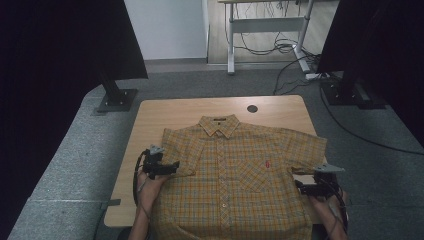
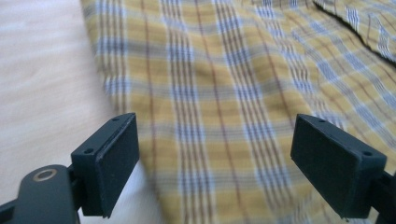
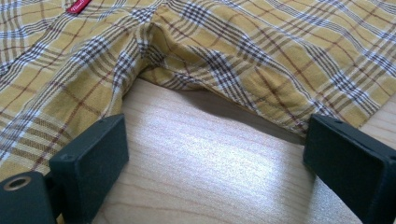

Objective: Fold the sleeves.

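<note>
Lying flat on the bench (image 1: 165, 112): a yellow plaid shirt (image 1: 235, 170).
Left gripper (image 1: 176, 167) and right gripper (image 1: 298, 186) gape wide at its sleeves, gripping nothing.

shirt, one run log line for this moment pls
shirt: flat on table, buttoned | left tongs: open over sleeve | right tongs: open by armpit, nothing held

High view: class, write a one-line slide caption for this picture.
Yellow plaid short-sleeved shirt spread face-up on a wooden table, open left gripper and right gripper poised beside its sleeves.
</note>
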Tool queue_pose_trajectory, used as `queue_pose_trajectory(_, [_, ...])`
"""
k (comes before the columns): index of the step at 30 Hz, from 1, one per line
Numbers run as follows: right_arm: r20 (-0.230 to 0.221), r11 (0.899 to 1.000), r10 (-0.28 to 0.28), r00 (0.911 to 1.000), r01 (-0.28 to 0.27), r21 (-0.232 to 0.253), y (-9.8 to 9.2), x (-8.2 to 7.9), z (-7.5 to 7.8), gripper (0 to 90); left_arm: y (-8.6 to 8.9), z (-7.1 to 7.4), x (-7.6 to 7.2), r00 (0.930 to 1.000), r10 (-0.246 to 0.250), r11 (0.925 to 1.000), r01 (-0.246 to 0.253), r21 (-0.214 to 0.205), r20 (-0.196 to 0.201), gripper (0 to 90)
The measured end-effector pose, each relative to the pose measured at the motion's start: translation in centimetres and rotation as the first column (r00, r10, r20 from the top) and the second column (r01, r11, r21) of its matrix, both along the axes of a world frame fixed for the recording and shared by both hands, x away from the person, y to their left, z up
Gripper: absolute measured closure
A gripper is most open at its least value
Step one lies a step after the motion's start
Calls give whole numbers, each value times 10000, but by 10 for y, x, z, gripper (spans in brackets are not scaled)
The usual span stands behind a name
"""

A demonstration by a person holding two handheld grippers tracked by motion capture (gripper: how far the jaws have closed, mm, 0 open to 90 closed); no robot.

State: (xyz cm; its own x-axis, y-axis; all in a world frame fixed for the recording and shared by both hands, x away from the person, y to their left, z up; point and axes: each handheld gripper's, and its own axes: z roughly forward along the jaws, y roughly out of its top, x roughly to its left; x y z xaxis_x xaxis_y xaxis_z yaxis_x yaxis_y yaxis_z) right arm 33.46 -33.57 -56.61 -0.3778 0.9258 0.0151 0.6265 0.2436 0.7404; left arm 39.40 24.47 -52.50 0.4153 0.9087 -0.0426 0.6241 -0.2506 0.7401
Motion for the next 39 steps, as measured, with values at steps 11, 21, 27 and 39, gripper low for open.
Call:
queue_pose_trajectory(11, [0, 10000, 27, 10000, -27, -3, 0, 0, 0, 62, 28, -14, -22, 9980, 566, 9962, -544, 687, -295, 155])
queue_pose_trajectory(21, [-2, 10000, 56, 10000, -56, -3, 0, 0, 0, 62, 49, -18, -26, 9898, 1417, 9838, -1423, 1086, 126, 157])
queue_pose_trajectory(27, [-3, 10000, 58, 10000, -58, -3, 0, 0, 0, 62, 55, -19, -26, 9899, 1415, 9885, -1418, 518, 94, 162])
queue_pose_trajectory(39, [-2, 10000, 60, 10000, -60, -3, 0, 0, 0, 62, 56, 5, -36, 9897, 1295, 9897, -1252, -688, 607, 113])
